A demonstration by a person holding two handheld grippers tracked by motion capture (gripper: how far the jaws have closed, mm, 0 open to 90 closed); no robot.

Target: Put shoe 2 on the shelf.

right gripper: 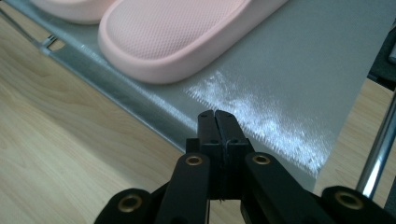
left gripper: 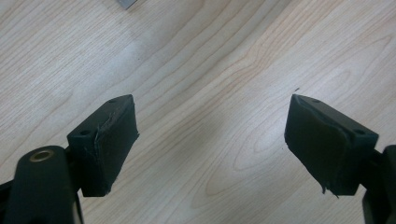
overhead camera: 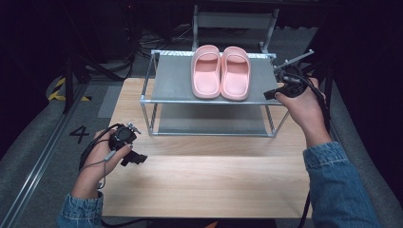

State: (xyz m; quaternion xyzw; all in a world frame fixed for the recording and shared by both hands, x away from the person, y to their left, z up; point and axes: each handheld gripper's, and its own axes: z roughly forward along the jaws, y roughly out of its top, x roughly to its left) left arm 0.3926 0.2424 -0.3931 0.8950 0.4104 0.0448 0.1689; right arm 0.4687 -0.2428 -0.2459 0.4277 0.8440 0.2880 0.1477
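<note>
— What does the person wear?
— Blue denim sleeves, cuffs showing lower left and lower right of the high view.
— And the left gripper?
— Black, with a grey cable looping by the wrist. In its own view the jaws end in blocky black pads, rough-edged, with small screw holes and a brass rivet lower left.
— The right gripper?
— Black too, with brass rivets on its linkage arms and a dark cable trailing along the frame's right side.
</note>
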